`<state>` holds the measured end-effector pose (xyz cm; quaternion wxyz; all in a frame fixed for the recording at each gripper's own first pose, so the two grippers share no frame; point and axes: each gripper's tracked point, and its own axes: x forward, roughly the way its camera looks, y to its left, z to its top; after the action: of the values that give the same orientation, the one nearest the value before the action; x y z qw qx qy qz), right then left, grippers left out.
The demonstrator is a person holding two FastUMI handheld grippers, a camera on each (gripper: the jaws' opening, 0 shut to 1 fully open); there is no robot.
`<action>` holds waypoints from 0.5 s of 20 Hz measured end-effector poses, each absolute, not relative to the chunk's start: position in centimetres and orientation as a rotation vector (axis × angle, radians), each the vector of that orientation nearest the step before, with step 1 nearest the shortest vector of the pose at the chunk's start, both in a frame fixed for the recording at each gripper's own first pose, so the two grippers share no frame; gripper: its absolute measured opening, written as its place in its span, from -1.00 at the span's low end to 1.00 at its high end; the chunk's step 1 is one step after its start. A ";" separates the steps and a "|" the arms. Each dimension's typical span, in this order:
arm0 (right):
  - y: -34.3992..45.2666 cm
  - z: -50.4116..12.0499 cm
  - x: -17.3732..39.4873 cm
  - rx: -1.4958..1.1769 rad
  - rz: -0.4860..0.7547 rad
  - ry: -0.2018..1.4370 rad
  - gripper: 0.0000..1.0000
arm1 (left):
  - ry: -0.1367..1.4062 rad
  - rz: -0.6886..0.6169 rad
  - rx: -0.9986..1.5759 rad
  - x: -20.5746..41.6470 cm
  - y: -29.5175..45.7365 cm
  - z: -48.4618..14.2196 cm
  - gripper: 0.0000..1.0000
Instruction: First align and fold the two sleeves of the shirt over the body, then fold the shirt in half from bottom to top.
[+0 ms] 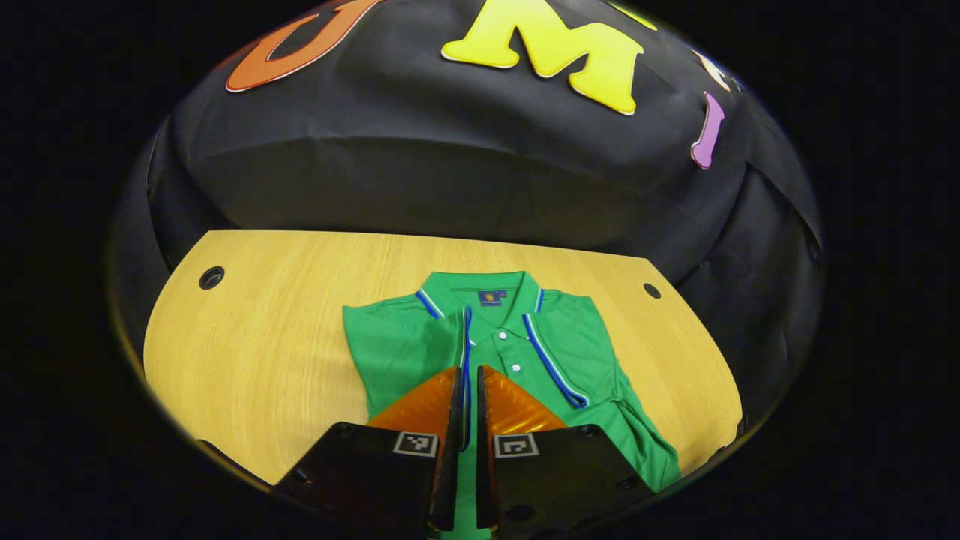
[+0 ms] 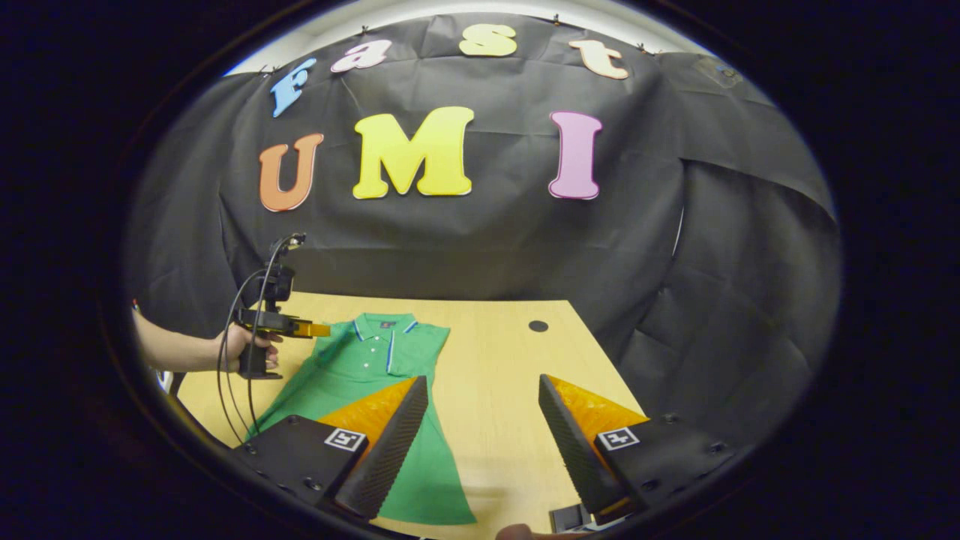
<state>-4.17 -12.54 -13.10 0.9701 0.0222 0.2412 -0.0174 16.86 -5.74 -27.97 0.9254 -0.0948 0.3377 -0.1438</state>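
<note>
Shirt (image 1: 420, 345) lies flat on the table (image 1: 255, 330), collar toward the wall, buttons up. Both sleeves look already laid over the body: a blue-trimmed cuff (image 1: 555, 367) runs diagonally across the chest on one side, the other side reads as a straight folded edge. Hem (image 2: 435, 510) is nearest me in the right gripper view, unfolded.

Judgement: sleeve step done, bottom-to-top fold is next.

My left gripper (image 1: 466, 397) is over the placket, jaws closed to a thin slit; cannot tell whether any cloth is pinched. In the right gripper view it sits raised beside the shirt's shoulder, held in my hand (image 2: 244, 349). Right gripper (image 2: 484, 412) is spread wide, empty, above bare table just beside the shirt.

To do it well: bring both grippers back to the hem corners, pinch both layers including the tucked sleeves, lift level, carry toward the collar, set hem square on the shoulders
</note>
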 end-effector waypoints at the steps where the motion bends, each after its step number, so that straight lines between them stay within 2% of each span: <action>1: -12.4 -13.2 -4.2 0.053 -0.034 0.490 0.89 | 0.686 -0.297 -0.192 16.7 -6.2 -28.1 -0.66; 2: -12.2 -13.3 -4.2 0.059 -0.029 0.493 0.91 | 0.687 -0.294 -0.195 16.2 -6.6 -28.0 -0.37; 5: -11.4 -13.3 -3.8 0.049 0.001 0.487 0.92 | 0.677 -0.239 -0.156 14.8 -5.6 -27.5 1.00; 10: -10.1 -13.8 -2.3 0.049 0.065 0.486 0.91 | 0.640 -0.200 -0.117 10.7 -3.9 -24.7 1.00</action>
<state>-2.28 -10.07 -13.78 0.9699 0.0242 0.2403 0.0321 10.73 -3.90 -24.73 0.9426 -0.0573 0.3139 -0.0981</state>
